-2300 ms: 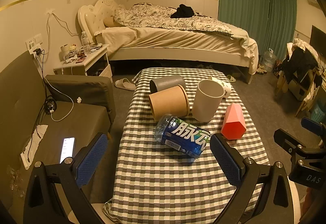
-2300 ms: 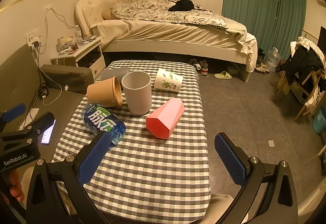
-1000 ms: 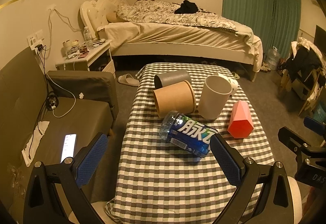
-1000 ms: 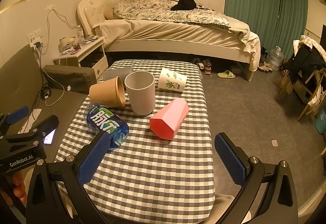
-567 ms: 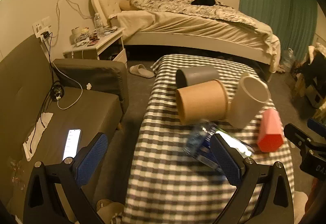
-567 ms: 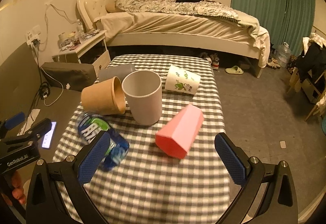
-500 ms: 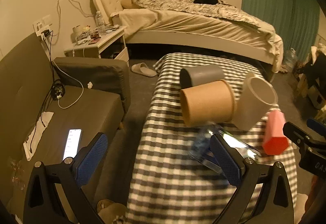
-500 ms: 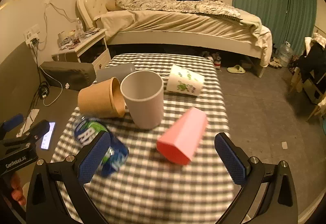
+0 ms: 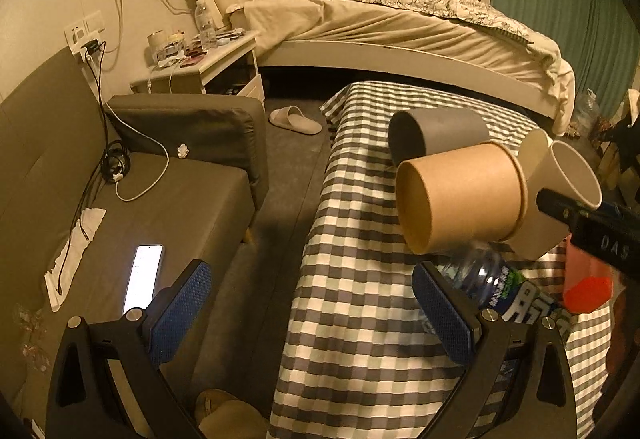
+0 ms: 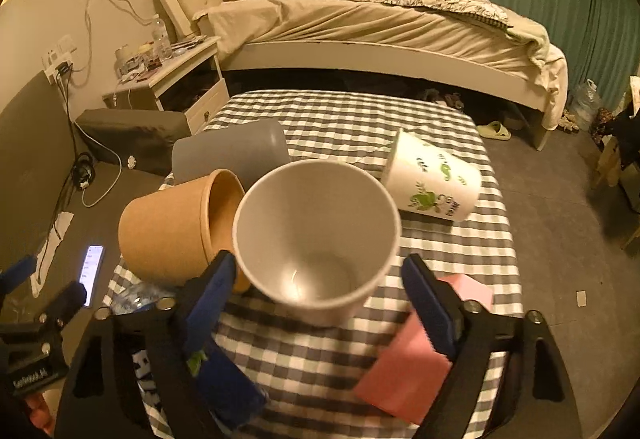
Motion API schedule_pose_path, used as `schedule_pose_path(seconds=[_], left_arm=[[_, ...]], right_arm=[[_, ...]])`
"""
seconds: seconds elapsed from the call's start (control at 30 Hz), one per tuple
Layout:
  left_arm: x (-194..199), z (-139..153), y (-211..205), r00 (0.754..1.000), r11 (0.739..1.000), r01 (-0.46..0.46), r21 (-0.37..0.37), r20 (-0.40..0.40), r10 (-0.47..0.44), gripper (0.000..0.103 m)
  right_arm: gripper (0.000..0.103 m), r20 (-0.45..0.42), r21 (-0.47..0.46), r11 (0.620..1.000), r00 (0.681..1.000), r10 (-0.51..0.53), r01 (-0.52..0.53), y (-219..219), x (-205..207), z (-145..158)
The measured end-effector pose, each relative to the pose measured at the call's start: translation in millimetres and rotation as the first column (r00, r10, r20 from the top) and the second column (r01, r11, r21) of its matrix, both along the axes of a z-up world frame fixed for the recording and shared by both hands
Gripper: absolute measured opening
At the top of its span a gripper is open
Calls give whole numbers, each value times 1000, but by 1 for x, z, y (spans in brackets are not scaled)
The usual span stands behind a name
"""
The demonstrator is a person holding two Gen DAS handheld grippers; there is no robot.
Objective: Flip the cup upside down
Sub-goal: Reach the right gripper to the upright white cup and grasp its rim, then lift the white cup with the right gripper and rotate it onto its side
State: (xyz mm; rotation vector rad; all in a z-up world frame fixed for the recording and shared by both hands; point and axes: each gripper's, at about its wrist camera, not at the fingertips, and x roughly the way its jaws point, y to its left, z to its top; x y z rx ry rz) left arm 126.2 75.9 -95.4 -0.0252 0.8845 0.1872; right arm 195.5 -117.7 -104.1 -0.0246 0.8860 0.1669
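Note:
A grey-white cup (image 10: pixel 316 239) stands upright, mouth up, on the checkered table (image 10: pixel 348 119). My right gripper (image 10: pixel 320 287) is open, with one finger on each side of the cup's lower wall. I cannot tell whether the pads touch it. The cup also shows at the right of the left wrist view (image 9: pixel 560 195), with the right gripper's body in front of it. My left gripper (image 9: pixel 312 311) is open and empty, over the table's left edge.
A brown paper cup (image 10: pixel 168 227), a dark grey cup (image 10: pixel 232 155) and a white printed cup (image 10: pixel 436 183) lie on their sides around it. A blue-label bottle (image 9: pixel 500 291) and a pink faceted cup (image 10: pixel 416 367) lie nearer. A sofa with a phone (image 9: pixel 144 275) is left.
My right gripper has moved forward and its fingers now straddle the grey-white cup and stand closer together. My left gripper has swung left towards the table's edge.

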Motion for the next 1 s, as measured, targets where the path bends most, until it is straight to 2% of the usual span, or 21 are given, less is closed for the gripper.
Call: schedule_pose_path(seconds=[0.1, 0.27, 0.37, 0.7, 0.9, 1.0], left_arm=[[-1, -3, 2, 1000, 1000, -6, 1, -16, 6, 103], [-7, 5, 3, 1000, 1000, -10, -6, -8, 10, 103], [-15, 17, -2, 1000, 1000, 3, 1, 16, -3, 103], [-65, 61, -12, 993, 999, 38, -12, 114, -37, 103], [-96, 73, -15, 988, 998, 54, -14, 146, -52, 103], [-110, 76, -15, 986, 998, 60, -16, 157, -57, 103]], right_arm=[[72, 0, -1, 1000, 1000, 6, -6, 1, 4, 0], [72, -2, 15, 1000, 1000, 3, -3, -2, -1, 5], [72, 23, 18, 1000, 1000, 6, -6, -5, -16, 21], [72, 98, 35, 999, 995, 3, -7, -15, -93, 83], [72, 94, 19, 1000, 995, 19, -21, -16, -144, 90], [72, 60, 32, 999, 998, 31, -33, -13, -166, 84]])
